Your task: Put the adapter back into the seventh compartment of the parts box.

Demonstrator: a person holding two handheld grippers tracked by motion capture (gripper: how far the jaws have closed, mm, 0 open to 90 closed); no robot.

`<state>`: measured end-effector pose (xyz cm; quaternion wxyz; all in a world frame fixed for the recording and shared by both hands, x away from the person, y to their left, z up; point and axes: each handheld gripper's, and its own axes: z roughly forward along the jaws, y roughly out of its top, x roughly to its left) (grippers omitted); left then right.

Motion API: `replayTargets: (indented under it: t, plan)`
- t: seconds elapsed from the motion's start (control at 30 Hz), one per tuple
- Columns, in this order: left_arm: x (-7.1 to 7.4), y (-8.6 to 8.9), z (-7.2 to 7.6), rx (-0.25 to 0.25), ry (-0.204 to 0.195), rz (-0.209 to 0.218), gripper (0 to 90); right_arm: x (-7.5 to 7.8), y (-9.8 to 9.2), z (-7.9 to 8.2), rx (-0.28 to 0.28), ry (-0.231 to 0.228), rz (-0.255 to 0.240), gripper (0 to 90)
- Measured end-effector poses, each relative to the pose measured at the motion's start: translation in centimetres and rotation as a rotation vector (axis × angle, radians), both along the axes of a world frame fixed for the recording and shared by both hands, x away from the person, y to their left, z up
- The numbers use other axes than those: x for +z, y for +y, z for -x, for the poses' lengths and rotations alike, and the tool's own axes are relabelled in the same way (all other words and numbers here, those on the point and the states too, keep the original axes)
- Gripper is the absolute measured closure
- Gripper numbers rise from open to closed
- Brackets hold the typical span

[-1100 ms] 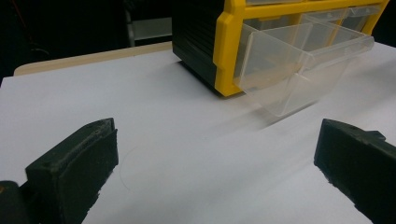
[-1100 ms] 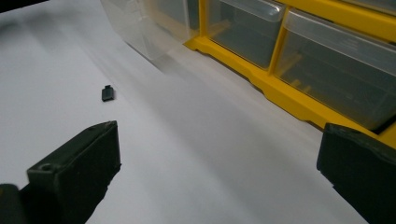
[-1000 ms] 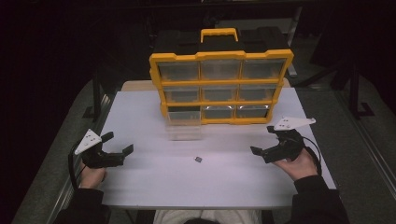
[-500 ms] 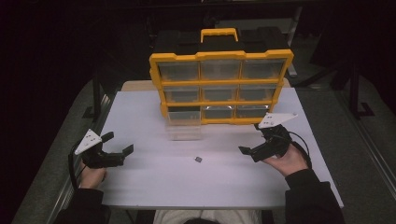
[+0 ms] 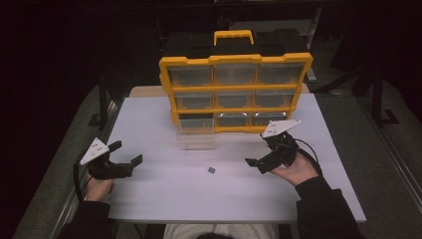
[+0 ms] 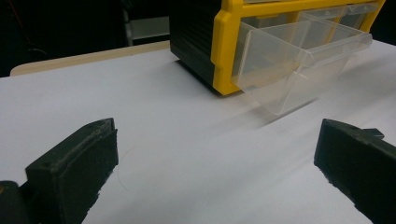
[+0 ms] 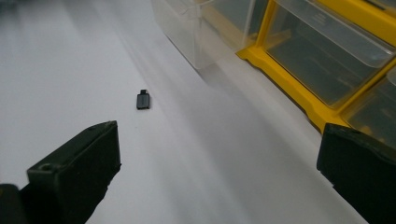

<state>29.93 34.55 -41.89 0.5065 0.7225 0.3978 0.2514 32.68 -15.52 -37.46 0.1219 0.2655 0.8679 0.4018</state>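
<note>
A yellow and black drawer organizer (image 5: 235, 89) stands upright at the back of the white table (image 5: 159, 199). Its bottom-left clear drawer (image 5: 195, 132) (image 6: 289, 65) is pulled out onto the table. A small black part (image 5: 211, 170) (image 7: 143, 100) lies on the table in front of it. My right gripper (image 5: 258, 160) (image 7: 219, 182) is open, low over the table to the right of the part, jaws pointing at it. My left gripper (image 5: 128, 154) (image 6: 215, 182) is open near the table's left edge, nothing between its jaws.
A wooden board edge (image 5: 147, 91) shows behind the table at the left. Dark frame legs (image 5: 102, 102) stand beside the table on both sides. Cables (image 5: 311, 152) trail from the grippers.
My right gripper has moved left and toward the small black part. The left gripper has stayed in place.
</note>
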Motion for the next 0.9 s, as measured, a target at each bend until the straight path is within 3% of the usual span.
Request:
replayTargets:
  t: [0.9]
  plan:
    - [-0.1,-0.2,0.0,-0.008,0.003,-0.013,0.0,-0.8,5.7,-0.5,0.144,0.031,0.077,0.0]
